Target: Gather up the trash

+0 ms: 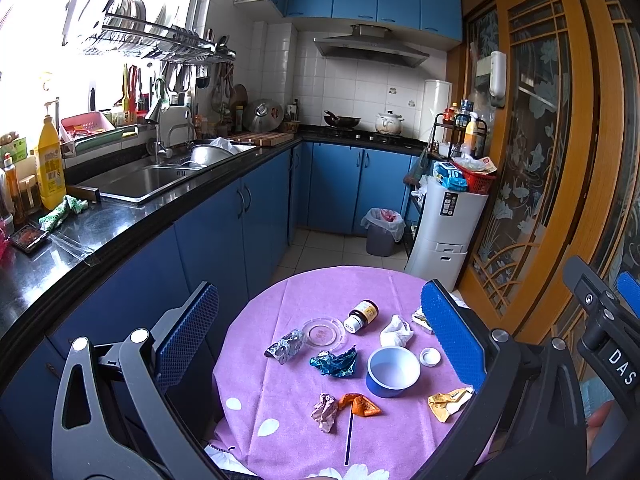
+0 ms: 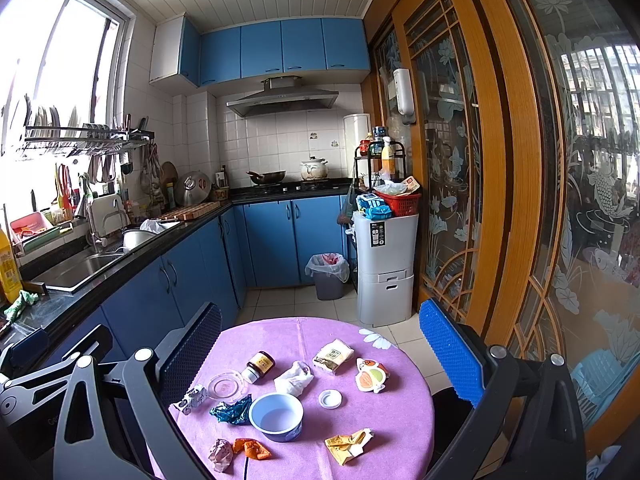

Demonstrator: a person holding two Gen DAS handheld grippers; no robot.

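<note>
Blue kitchen cabinets and a black counter ran behind the round desk (image 1: 280, 400) under its purple cloth, with a lined trash bin (image 1: 382, 232) on the floor well beyond both grippers. Ahead of and below the left gripper (image 1: 320, 344), spread wide and empty, lay the blue bowl (image 1: 390, 370), then smaller scraps: a blue foil wrapper (image 1: 336, 364), an orange wrapper (image 1: 360, 404) and a crumpled pink paper (image 1: 325, 411). The right gripper (image 2: 320, 360), equally released, hung over the same litter; the yellow wrapper (image 2: 348, 444) lay nearer its right side, so that gripper seemed better placed.
</note>
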